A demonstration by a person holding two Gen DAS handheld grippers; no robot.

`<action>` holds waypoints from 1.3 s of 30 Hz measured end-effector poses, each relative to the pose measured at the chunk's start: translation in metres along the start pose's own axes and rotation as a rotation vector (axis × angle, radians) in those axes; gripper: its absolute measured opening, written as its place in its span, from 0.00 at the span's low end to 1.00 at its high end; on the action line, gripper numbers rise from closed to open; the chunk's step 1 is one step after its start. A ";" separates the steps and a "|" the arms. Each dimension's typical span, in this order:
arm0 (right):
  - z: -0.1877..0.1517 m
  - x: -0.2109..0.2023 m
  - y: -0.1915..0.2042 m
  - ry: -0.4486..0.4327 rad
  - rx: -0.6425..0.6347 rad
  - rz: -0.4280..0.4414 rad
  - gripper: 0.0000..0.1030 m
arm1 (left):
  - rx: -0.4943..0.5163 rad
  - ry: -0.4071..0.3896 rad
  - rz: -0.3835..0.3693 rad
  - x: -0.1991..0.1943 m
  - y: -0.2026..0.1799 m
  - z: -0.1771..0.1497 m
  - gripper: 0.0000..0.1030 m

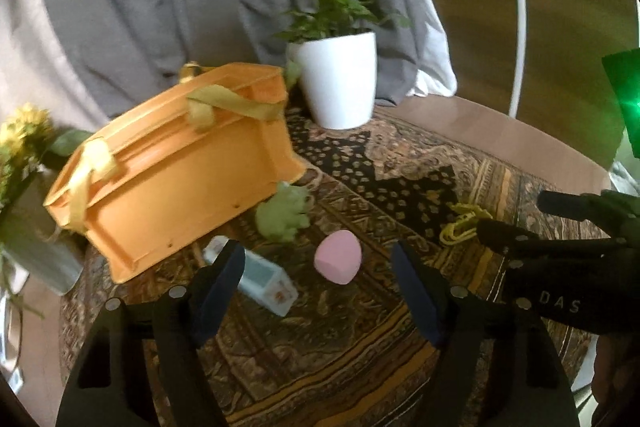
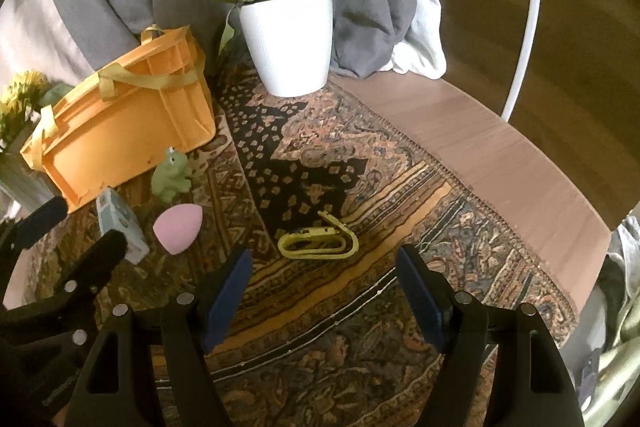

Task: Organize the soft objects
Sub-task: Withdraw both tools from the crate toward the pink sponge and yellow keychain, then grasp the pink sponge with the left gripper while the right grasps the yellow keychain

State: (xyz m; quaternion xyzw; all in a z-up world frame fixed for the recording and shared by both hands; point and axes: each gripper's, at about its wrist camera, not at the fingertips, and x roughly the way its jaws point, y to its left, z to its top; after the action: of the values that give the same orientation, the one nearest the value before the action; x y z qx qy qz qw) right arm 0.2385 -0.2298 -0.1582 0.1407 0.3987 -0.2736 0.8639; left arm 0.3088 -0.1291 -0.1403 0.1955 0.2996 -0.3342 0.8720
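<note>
both claws, left (image 1: 318, 267) and right (image 2: 323, 265), are wide apart and hold nothing; pink sponge (image 1: 338, 263) lies near the orange bag (image 1: 172, 167).

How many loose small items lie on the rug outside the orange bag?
4: frog by the bag, box, pink sponge, yellow strap. Others may hide behind the bag.

Bare patterned cloth (image 2: 320, 163) is being left free through the middle of the table, between the yellow strap (image 2: 318, 242) and the white plant pot (image 2: 289, 43). The left side is being crowded by the orange bag (image 2: 120, 131), with the green frog (image 2: 171, 175), pink sponge (image 2: 178, 228) and small box (image 2: 120, 227) lying close together just before it.
</note>
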 end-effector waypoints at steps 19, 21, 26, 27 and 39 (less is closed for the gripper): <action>-0.002 0.036 -0.003 0.015 0.017 0.073 0.72 | 0.130 0.094 -0.029 0.056 -0.018 -0.009 0.59; -0.003 0.040 -0.004 0.021 0.019 0.072 0.72 | 0.128 0.098 -0.023 0.060 -0.019 -0.010 0.58; -0.002 0.046 -0.002 0.018 0.010 0.064 0.72 | 0.127 0.095 -0.005 0.067 -0.019 -0.012 0.56; -0.002 0.047 -0.002 0.019 0.004 0.064 0.72 | 0.129 0.093 -0.003 0.069 -0.020 -0.012 0.56; -0.002 0.059 0.002 0.035 -0.030 0.049 0.71 | 0.153 0.114 0.011 0.084 -0.026 -0.015 0.48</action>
State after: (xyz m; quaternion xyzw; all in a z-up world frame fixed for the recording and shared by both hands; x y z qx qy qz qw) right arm 0.2701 -0.2488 -0.2046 0.1424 0.4141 -0.2440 0.8653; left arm 0.3351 -0.1784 -0.2103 0.2816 0.3211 -0.3397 0.8379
